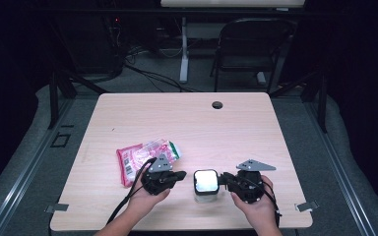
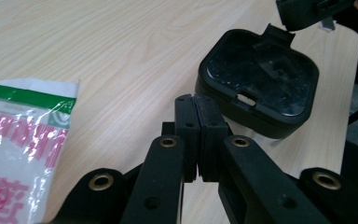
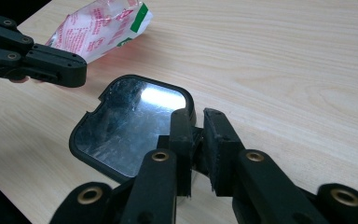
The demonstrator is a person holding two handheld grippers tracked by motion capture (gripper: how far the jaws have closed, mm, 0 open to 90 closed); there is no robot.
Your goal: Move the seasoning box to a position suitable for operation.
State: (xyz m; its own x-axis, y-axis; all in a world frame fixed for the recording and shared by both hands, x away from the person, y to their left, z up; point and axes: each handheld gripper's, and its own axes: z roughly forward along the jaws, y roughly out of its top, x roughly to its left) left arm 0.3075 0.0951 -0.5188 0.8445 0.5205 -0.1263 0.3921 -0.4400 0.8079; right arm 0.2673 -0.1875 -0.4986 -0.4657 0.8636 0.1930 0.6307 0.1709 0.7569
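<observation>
- Centrally, near the front edge of a pale wooden desk: a small black box with rounded corners, its lid catching a bright glare in the high view.
- Left gripper just left of the box, held in the person's left hand, tips pointing right toward the box.
- Jaws of the left gripper pressed together with nothing between them, as seen in the left gripper view; tips just short of the box, not touching it.
- Box lid in that view dark and scuffed, with a small tab standing up at its far edge.
- Right gripper just right of the box, held in the right hand, tips pointing left and meeting the box's right side.
- Jaws of the right gripper nearly together, a narrow gap left between the pads, set at the near right edge of the box; unclear whether an edge of the box is pinched.
- Lid glossy and mirror-like in the right gripper view, with fine scratches.
- Pink, white and green plastic packet lying flat on the desk, left of and behind the left gripper, well apart from the box.
- Beyond the desk: a dark folding chair on a grey floor, and a round cable hole near the desk's far edge.
</observation>
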